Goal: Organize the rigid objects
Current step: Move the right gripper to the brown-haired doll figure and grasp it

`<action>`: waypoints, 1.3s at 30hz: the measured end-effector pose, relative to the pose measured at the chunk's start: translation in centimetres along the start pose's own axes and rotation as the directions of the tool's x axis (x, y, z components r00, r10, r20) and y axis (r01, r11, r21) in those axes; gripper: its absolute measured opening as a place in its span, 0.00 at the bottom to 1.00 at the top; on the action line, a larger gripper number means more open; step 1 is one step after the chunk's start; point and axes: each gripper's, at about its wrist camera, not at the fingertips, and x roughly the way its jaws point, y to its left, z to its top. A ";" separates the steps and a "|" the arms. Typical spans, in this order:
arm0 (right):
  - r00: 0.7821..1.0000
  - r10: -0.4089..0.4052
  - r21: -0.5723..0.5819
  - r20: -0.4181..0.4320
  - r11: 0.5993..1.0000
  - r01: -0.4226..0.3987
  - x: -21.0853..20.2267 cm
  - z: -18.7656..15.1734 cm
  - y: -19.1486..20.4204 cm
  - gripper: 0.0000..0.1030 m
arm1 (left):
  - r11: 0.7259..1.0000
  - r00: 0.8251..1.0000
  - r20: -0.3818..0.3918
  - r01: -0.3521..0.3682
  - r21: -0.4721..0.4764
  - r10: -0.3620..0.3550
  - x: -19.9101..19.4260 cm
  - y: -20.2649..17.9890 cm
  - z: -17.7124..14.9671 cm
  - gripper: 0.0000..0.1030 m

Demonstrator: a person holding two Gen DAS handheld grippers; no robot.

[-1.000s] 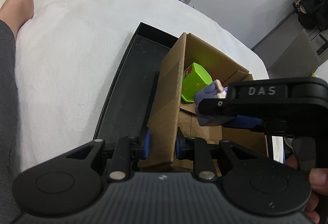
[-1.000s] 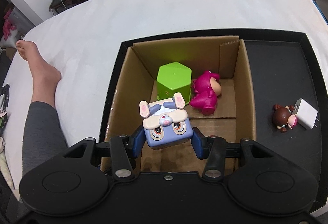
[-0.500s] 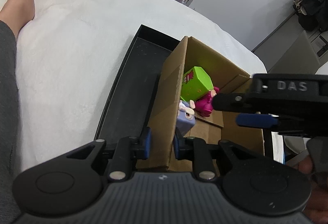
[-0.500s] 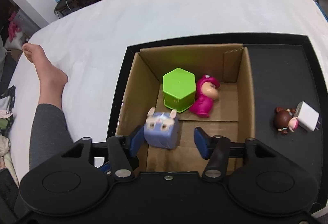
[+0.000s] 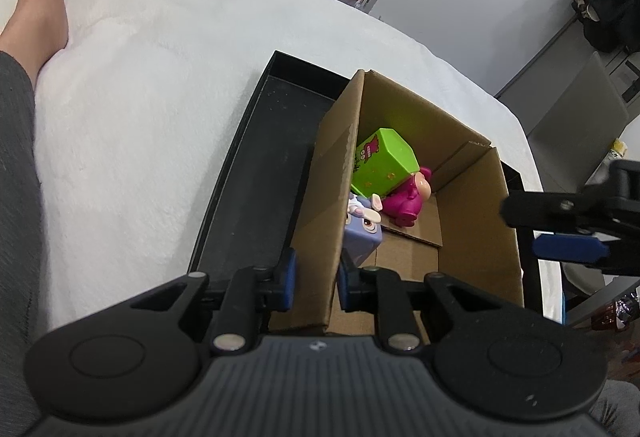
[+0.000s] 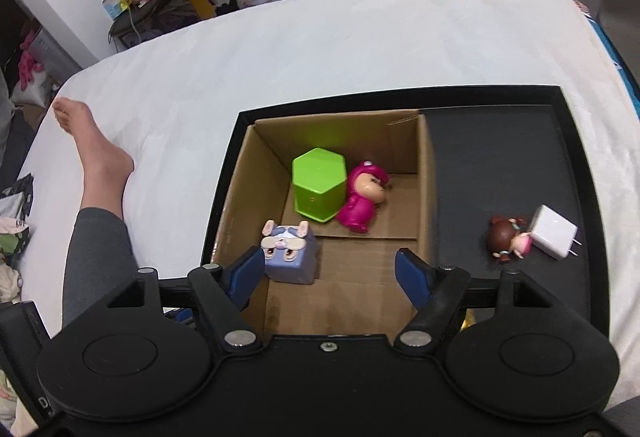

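A cardboard box stands in a black tray on a white bed. Inside the box lie a blue bunny cube, a green hexagonal box and a pink figure. My right gripper hangs above the box's near end, its jaws opening, with the bunny cube resting free on the floor below the left pad. My left gripper is shut on the box's left wall. A brown-haired doll and a white charger lie on the tray right of the box.
A person's bare foot and grey-clad leg rest on the bed left of the tray. The right gripper shows at the right edge of the left wrist view. Room clutter and slippers lie on the floor beyond the bed.
The right gripper let go of the bunny cube, which dropped onto the box floor, then rose with its jaws spreading. The left gripper kept its hold on the box wall.
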 end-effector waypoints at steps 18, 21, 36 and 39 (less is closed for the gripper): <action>1.000 -0.024 0.017 0.006 1.000 0.024 -3.0 -1.5 -4.3 0.70 | 1.000 1.000 -0.012 -0.011 0.014 0.012 0.4 -0.2 0.0 0.19; 1.000 -0.026 0.021 0.010 0.999 0.026 -3.4 -1.8 -5.3 0.77 | 1.000 1.000 -0.017 -0.018 0.016 0.018 0.6 -0.2 -0.1 0.19; 0.997 -0.068 0.147 0.031 0.987 0.062 -3.6 -2.6 -10.7 0.77 | 0.999 0.999 -0.008 -0.039 0.029 0.039 1.0 -0.5 -0.4 0.19; 0.997 -0.064 0.171 0.030 0.984 0.058 -3.1 -2.6 -11.3 0.77 | 0.999 0.999 -0.007 -0.041 0.027 0.041 1.1 -0.6 -0.4 0.19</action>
